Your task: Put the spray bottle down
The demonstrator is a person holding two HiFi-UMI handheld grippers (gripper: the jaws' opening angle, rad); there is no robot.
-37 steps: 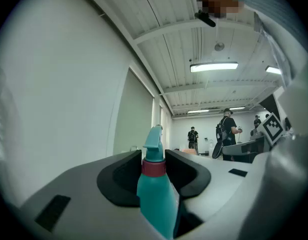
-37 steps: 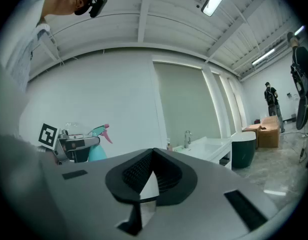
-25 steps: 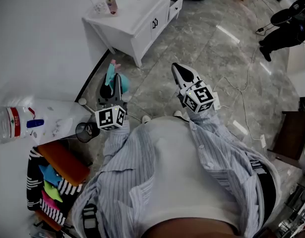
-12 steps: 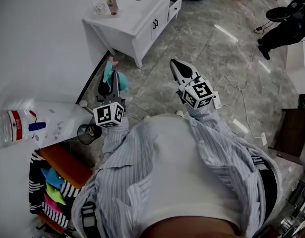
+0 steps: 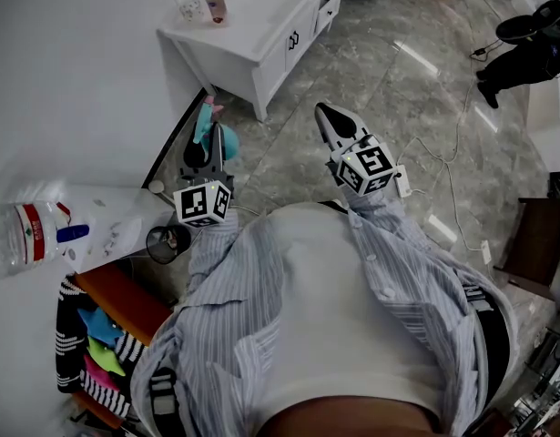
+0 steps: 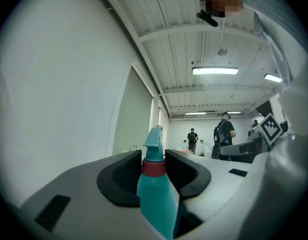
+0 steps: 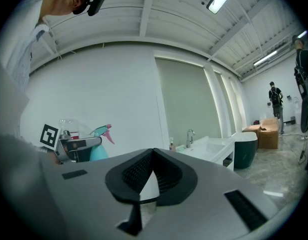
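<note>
A teal spray bottle (image 6: pixel 156 194) with a dark red collar and a teal trigger head stands upright between the jaws of my left gripper (image 6: pixel 155 170), which is shut on its neck. In the head view the left gripper (image 5: pixel 204 157) holds the bottle (image 5: pixel 210 133) out above the grey floor, beside the wall. From the right gripper view the bottle (image 7: pixel 98 143) shows at the left with a pink nozzle. My right gripper (image 7: pixel 152 173) is shut with nothing between its jaws; in the head view the right gripper (image 5: pixel 332 124) points forward.
A white vanity cabinet (image 5: pixel 261 25) with a sink and a small bottle stands ahead by the wall. A white shelf (image 5: pixel 106 217) at my left carries a large water bottle (image 5: pixel 25 235). Cables (image 5: pixel 448 153) cross the grey floor. People stand far off (image 6: pixel 224 136).
The left gripper with the spray bottle has shifted slightly; the view has drifted a little. Both grippers keep their state.
</note>
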